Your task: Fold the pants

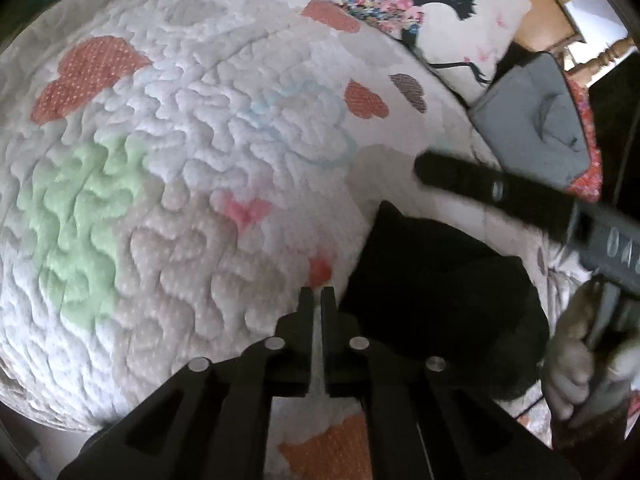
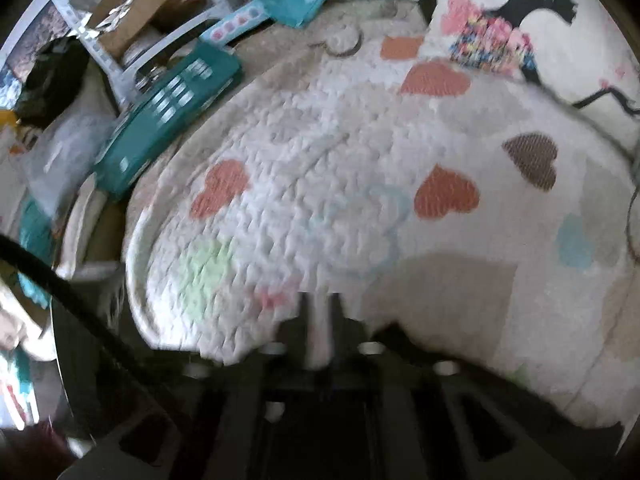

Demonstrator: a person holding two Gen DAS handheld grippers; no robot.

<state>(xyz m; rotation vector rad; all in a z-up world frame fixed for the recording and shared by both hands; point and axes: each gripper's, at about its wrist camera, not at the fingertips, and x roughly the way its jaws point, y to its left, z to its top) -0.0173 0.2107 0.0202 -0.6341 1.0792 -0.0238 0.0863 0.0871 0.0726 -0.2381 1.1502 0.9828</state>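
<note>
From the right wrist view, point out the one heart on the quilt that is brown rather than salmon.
The brown heart lies far right, near the printed pillow. Its dark ribbed weave differs from the salmon hearts left of it.

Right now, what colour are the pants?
Black pants, bunched on the quilt; clearest in the left wrist view.

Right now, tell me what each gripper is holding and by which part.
Nothing. The left gripper is nearly shut with only quilt showing in the gap; the right gripper also looks empty. The black pants lie loose.
</note>
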